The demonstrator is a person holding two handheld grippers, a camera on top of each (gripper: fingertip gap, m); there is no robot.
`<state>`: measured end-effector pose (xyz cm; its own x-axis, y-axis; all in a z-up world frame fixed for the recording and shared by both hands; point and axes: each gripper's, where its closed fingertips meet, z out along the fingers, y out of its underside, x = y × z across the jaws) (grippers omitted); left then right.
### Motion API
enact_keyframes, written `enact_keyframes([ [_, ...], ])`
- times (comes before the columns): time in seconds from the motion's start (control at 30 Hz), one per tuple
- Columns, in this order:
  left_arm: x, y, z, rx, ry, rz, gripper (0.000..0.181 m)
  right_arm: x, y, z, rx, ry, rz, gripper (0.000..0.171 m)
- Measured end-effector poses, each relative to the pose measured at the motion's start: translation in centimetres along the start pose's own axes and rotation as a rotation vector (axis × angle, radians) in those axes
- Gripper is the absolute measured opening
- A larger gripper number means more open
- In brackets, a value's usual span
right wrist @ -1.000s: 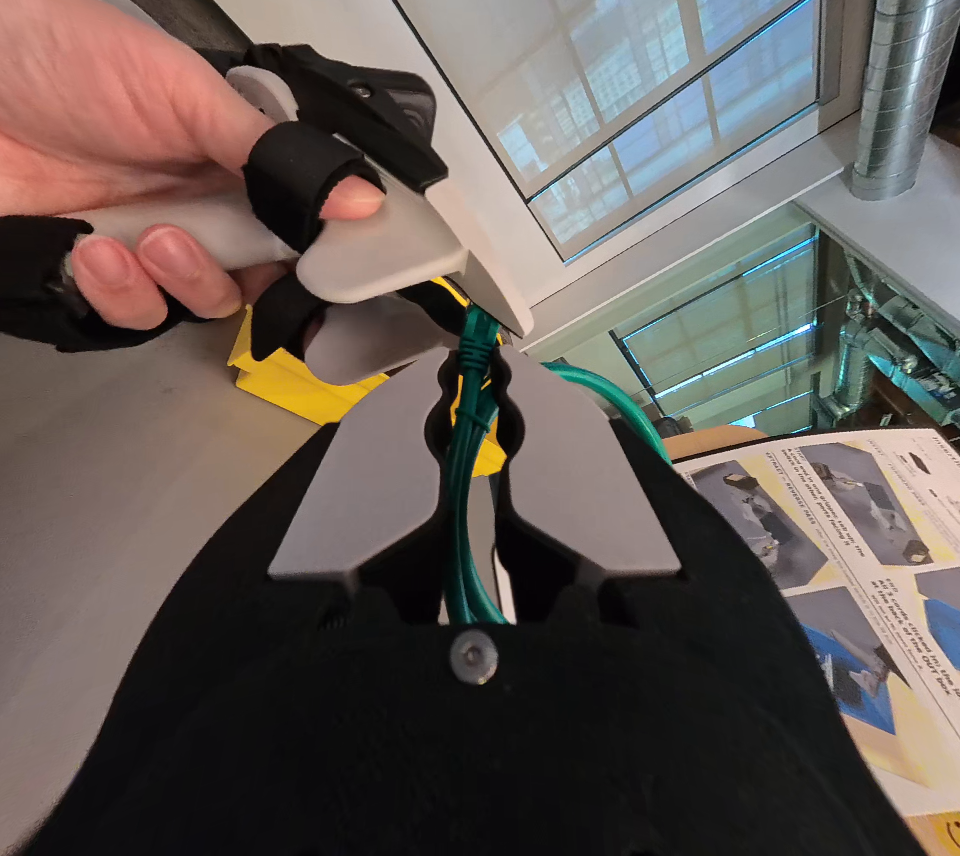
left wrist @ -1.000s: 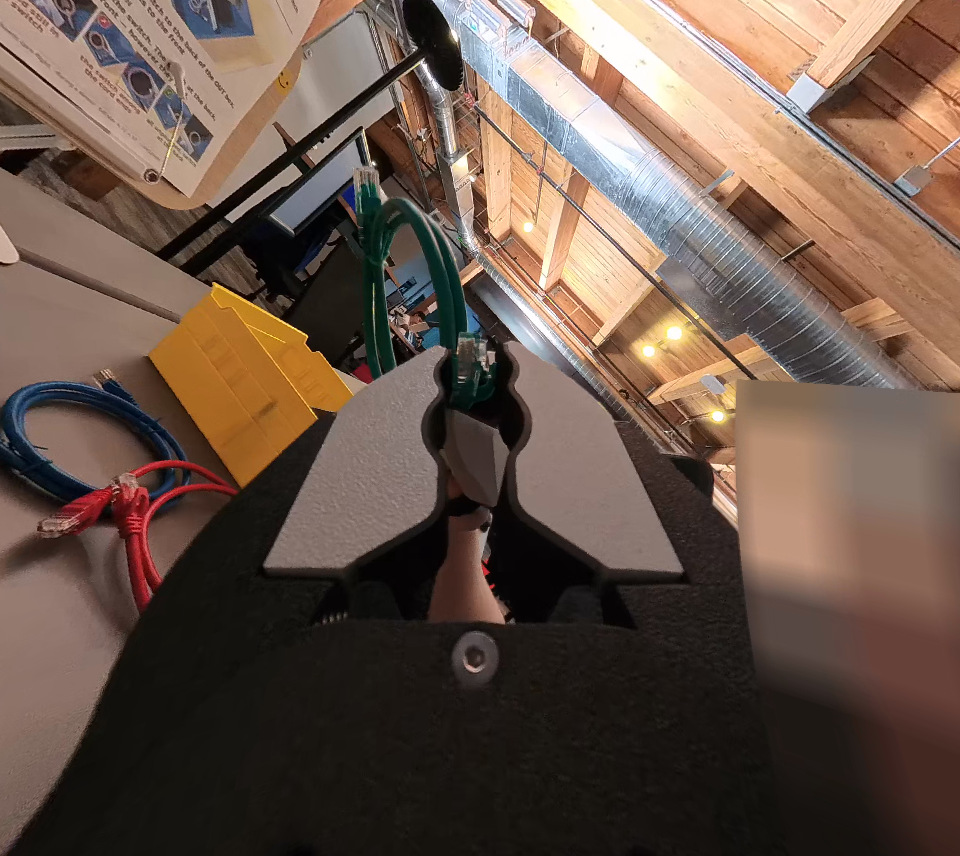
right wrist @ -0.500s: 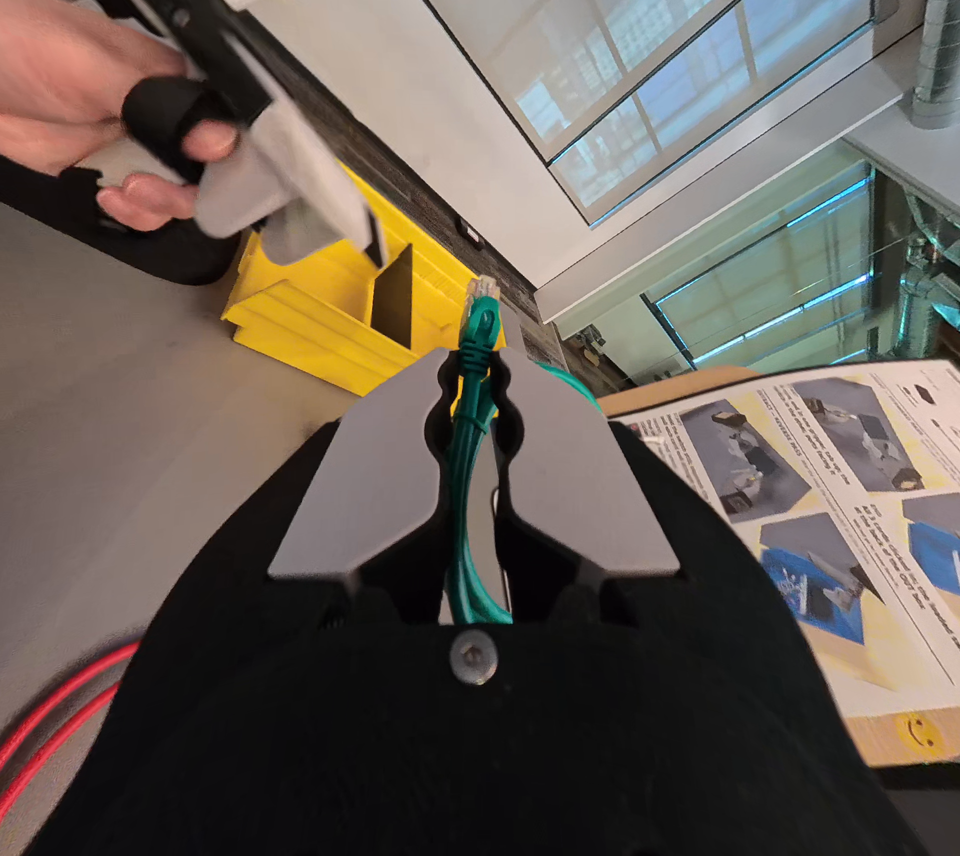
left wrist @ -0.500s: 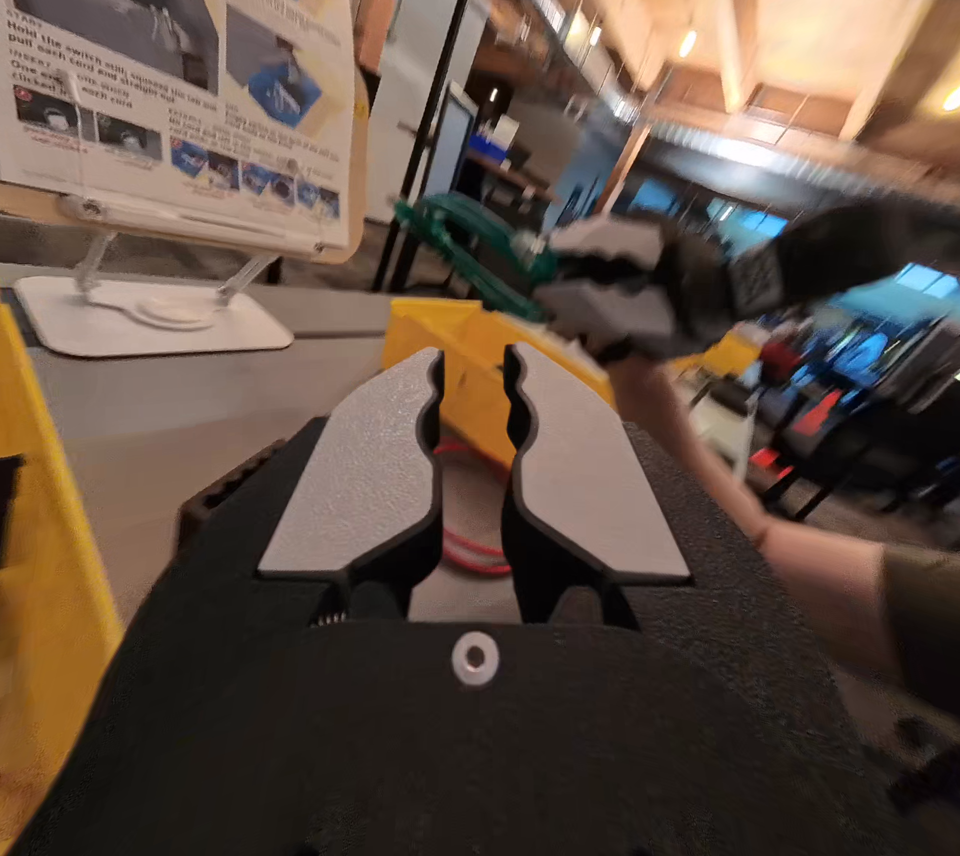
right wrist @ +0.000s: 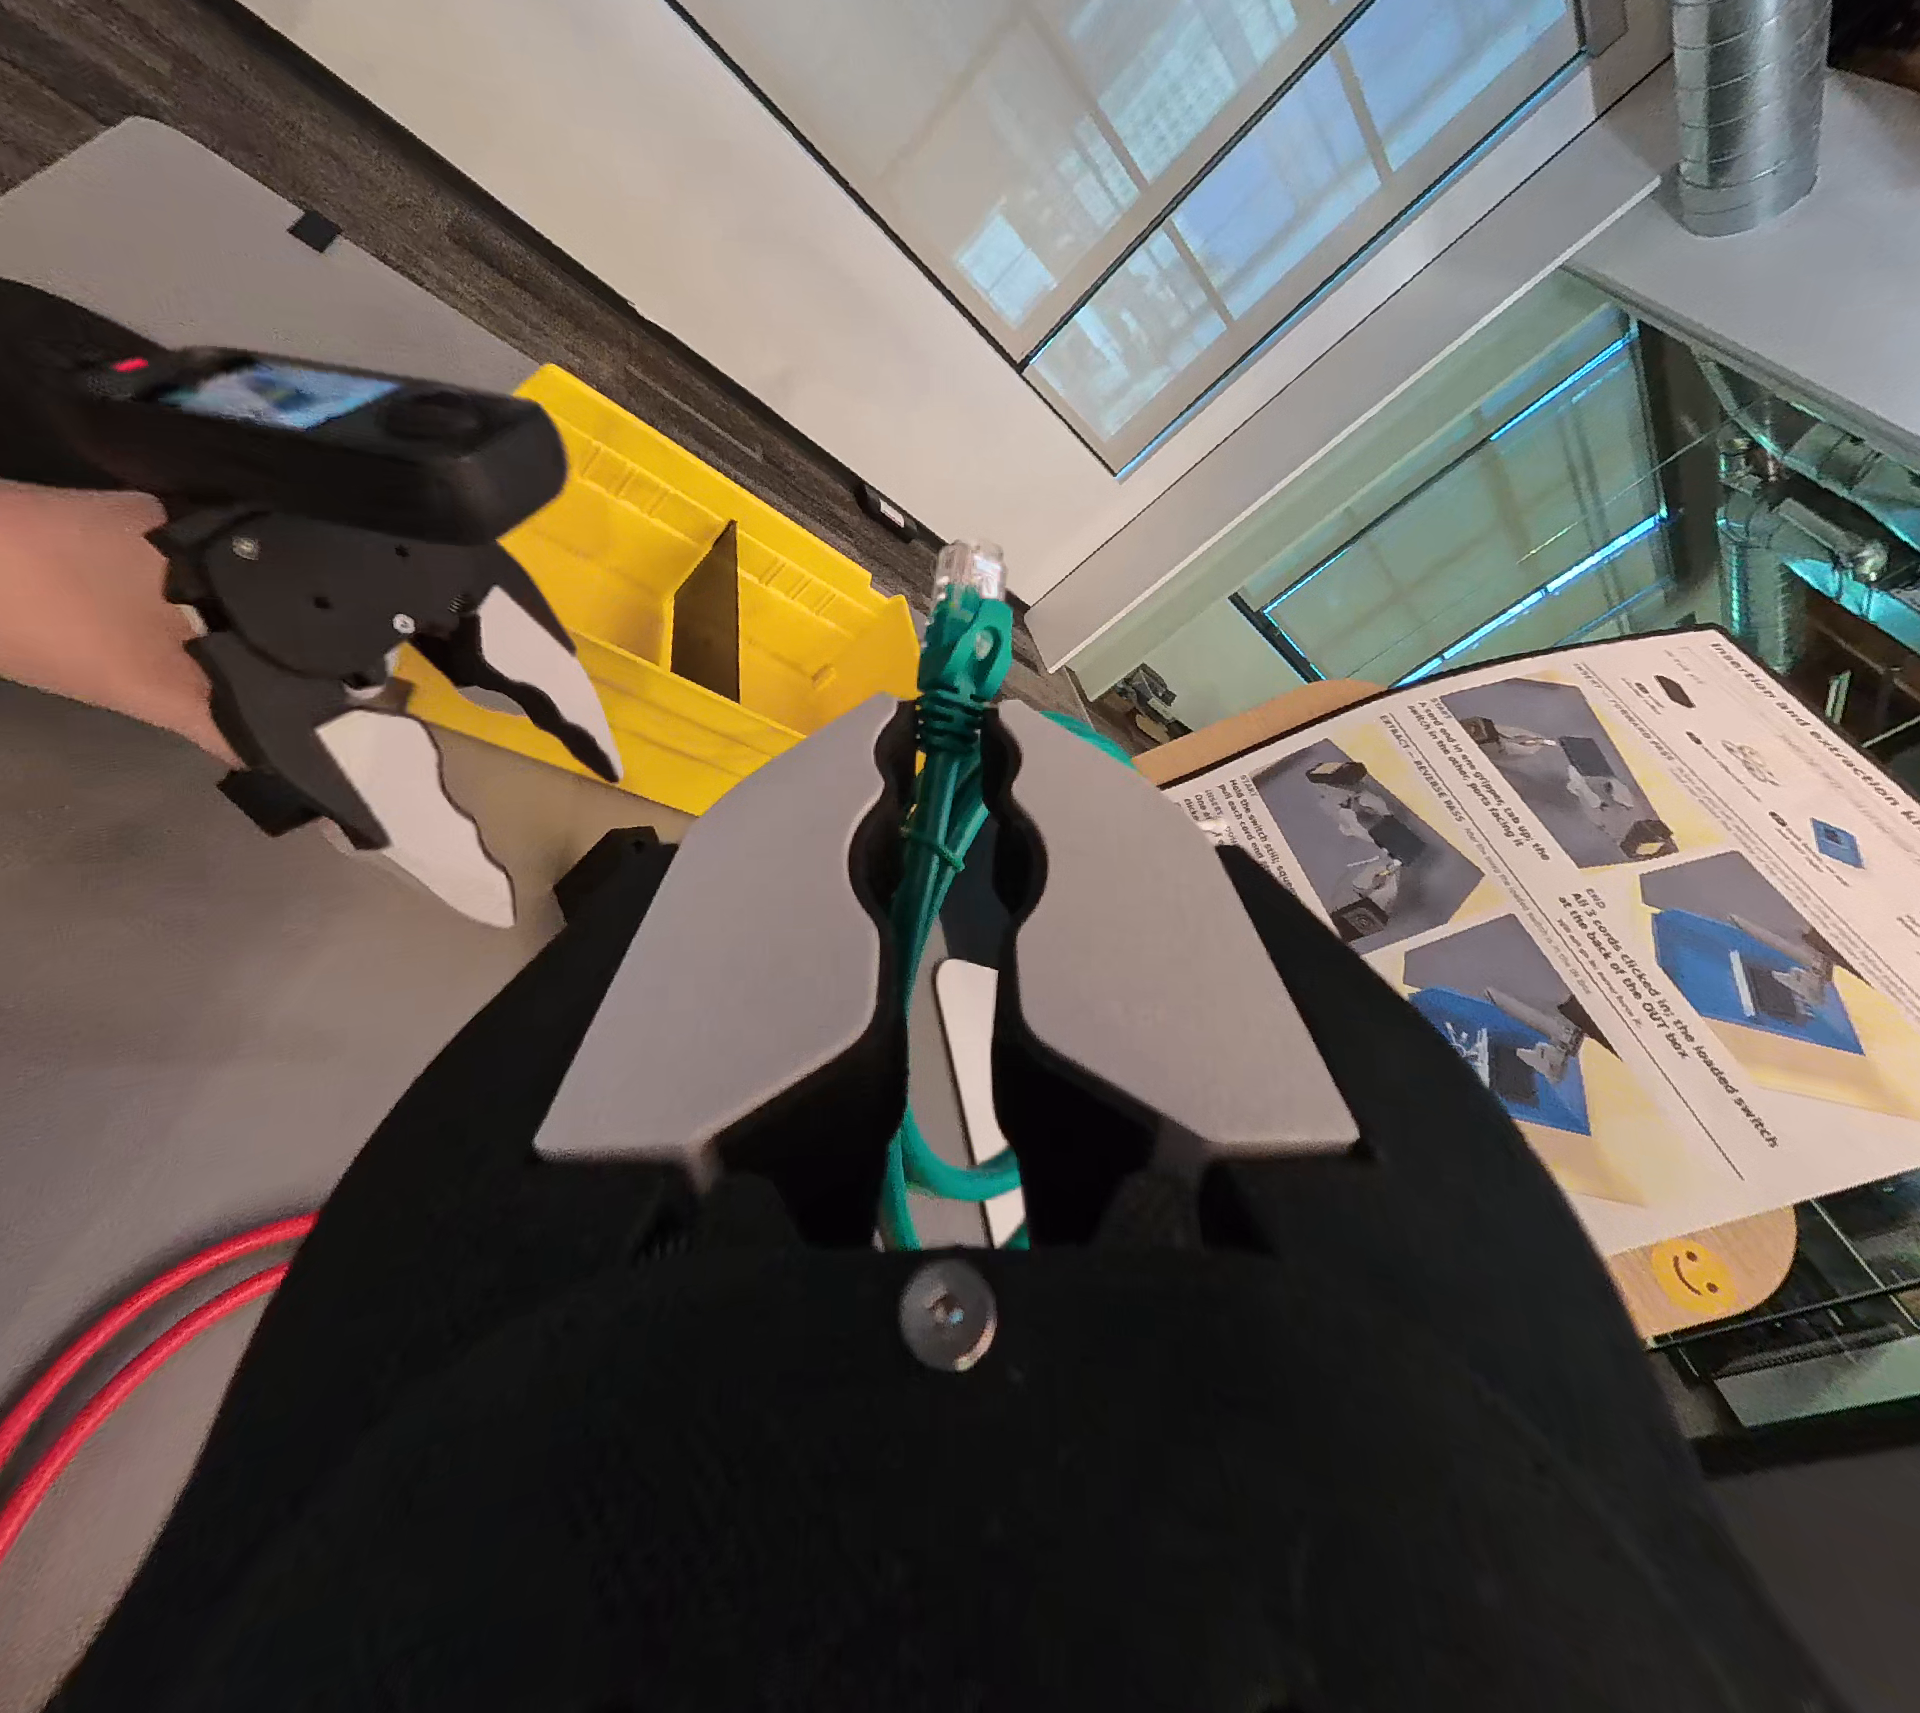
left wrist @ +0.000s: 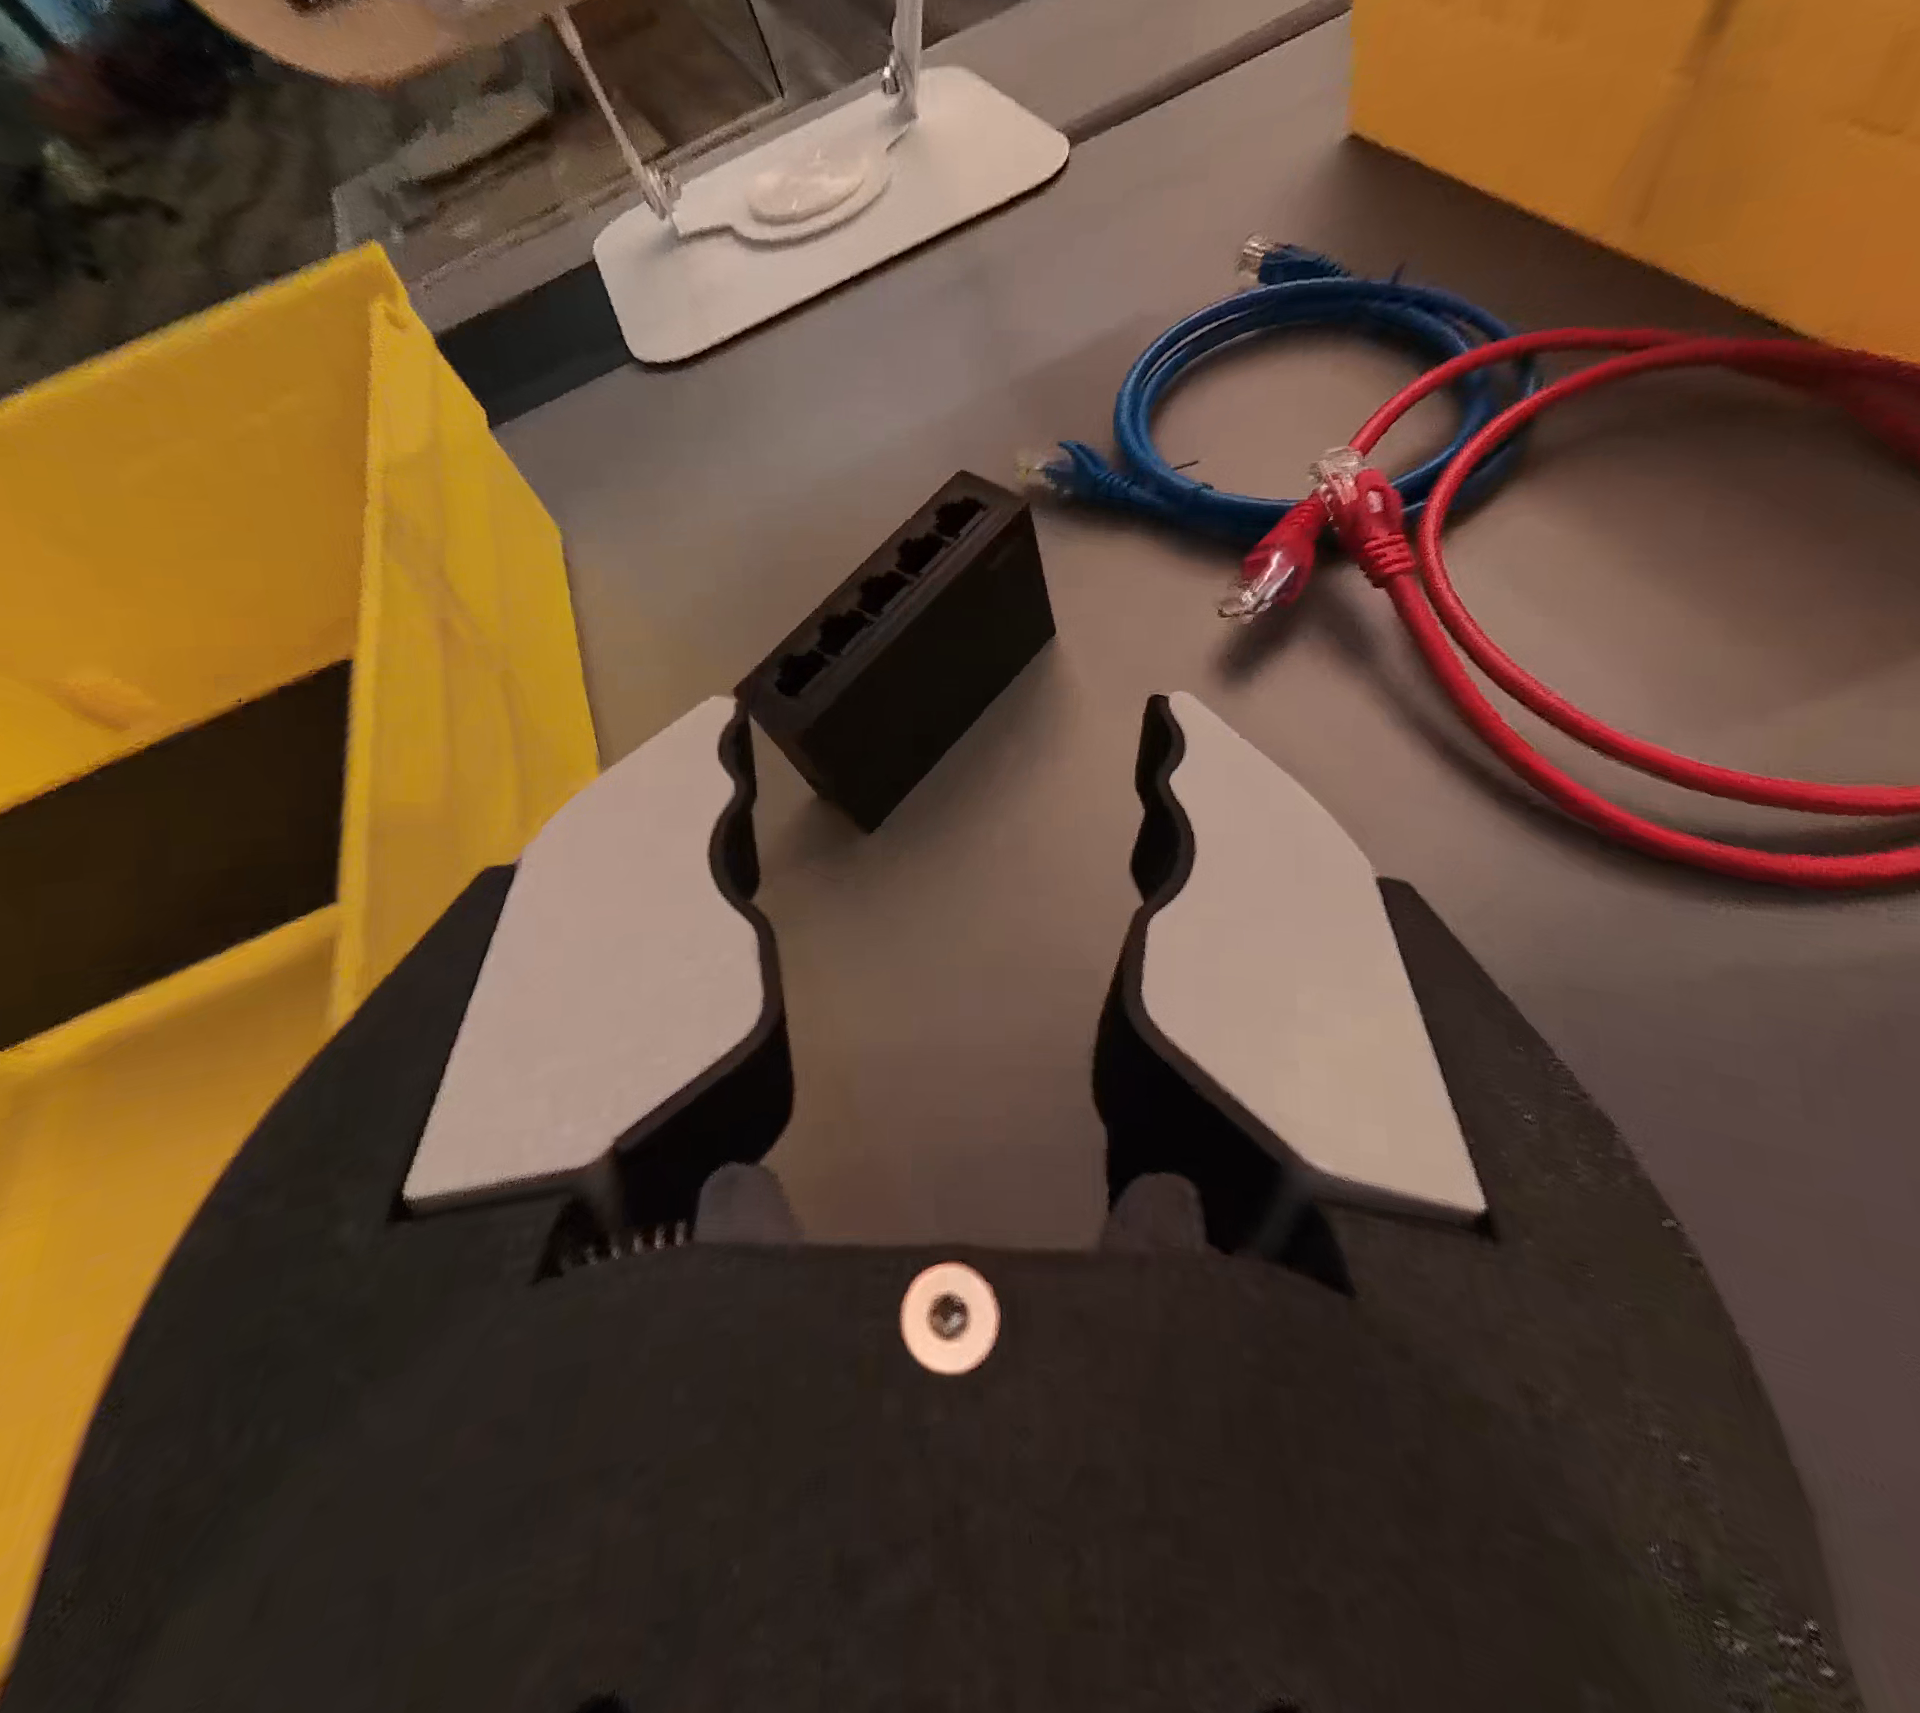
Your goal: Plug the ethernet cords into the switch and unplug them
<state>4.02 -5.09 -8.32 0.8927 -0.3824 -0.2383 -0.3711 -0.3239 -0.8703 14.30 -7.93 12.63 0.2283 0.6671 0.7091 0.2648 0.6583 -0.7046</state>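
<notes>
In the left wrist view a small black switch (left wrist: 902, 653) lies on the grey table, its row of ports facing up and left. My left gripper (left wrist: 943, 705) is open and empty, its fingertips just short of the switch. A coiled blue cord (left wrist: 1299, 406) and a red cord (left wrist: 1475, 614) lie to the switch's right. In the right wrist view my right gripper (right wrist: 948, 713) is shut on a bundled green cord (right wrist: 961, 645), its clear plug pointing up past the fingertips. The left gripper also shows there (right wrist: 520, 780), open, at the left.
A yellow bin (left wrist: 239, 645) stands close on the left, another yellow bin (left wrist: 1652, 32) at the back right. A sign stand with a white base (left wrist: 831, 209) stands behind the switch. The instruction sheet (right wrist: 1558, 915) shows at the right of the right wrist view. The grippers' ends are close to 25 cm from one another.
My left gripper has let go of the green cord, swung down toward the table and opened in front of the switch. My right gripper still holds the green cord.
</notes>
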Motion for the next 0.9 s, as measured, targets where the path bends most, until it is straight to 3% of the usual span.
enact_keyframes([
  [0.17,-0.4,2.2,3.0,-0.104,0.016,-0.112,0.074,-0.3,-0.1,0.1,-0.01,-0.009,-0.013,0.013],
  [0.37,-0.9,2.1,4.8,-0.126,0.042,-0.207,0.078,-0.6,-0.1,0.4,-0.021,-0.018,-0.026,0.012],
  [0.57,0.3,2.3,4.2,-0.102,0.077,-0.181,0.072,-1.3,1.1,1.0,-0.059,-0.072,0.001,0.011],
  [0.7,1.3,2.3,3.4,-0.082,0.125,-0.214,0.067,-2.0,3.6,1.1,-0.157,-0.162,0.065,0.011],
  [0.9,0.1,1.4,2.2,-0.026,0.074,-0.22,0.07,-1.8,7.5,0.3,-0.297,-0.209,0.128,0.011],
])
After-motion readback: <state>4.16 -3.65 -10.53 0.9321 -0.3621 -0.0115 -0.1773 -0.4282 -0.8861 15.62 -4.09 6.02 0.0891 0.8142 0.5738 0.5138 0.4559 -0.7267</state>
